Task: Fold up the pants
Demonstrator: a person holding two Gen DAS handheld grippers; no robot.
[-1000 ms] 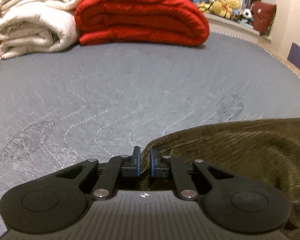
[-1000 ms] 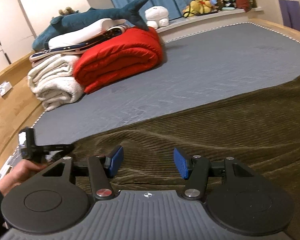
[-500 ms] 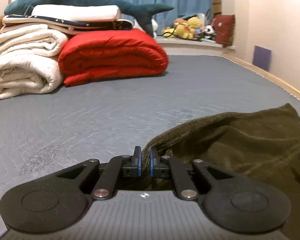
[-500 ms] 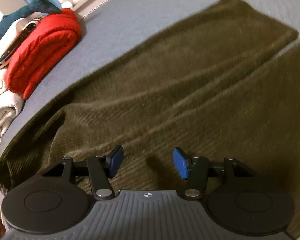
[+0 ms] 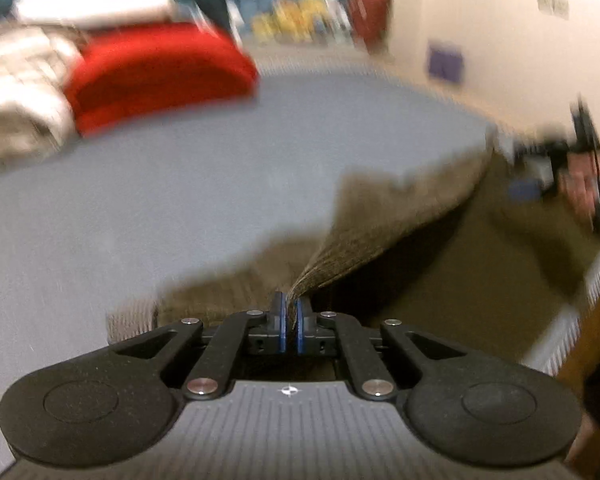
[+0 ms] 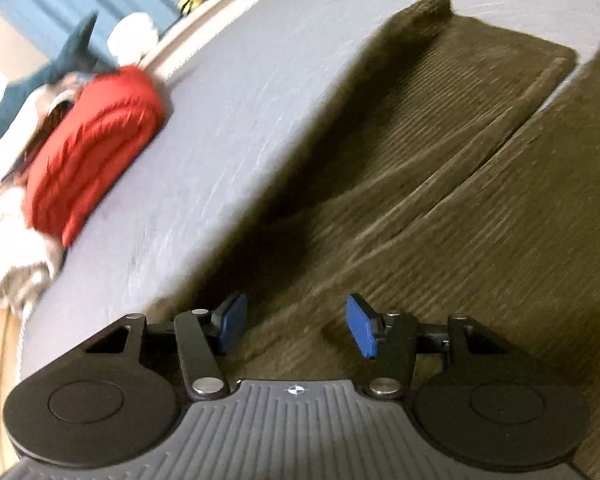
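Corduroy pants (image 5: 380, 220) edge pinched | left gripper (image 5: 289, 322) | background blurred

The left gripper (image 5: 288, 322) is clamped on an edge of the olive corduroy pants (image 5: 380, 220), which rise from its blue pads as a lifted, taut sheet running far and right over the grey mattress (image 5: 180, 168). At far left lie a red folded quilt (image 5: 160, 76) and a white blanket (image 5: 16, 92), both blurred. At the right edge a hand (image 5: 588, 188) grips a dark device, too blurred to detail.
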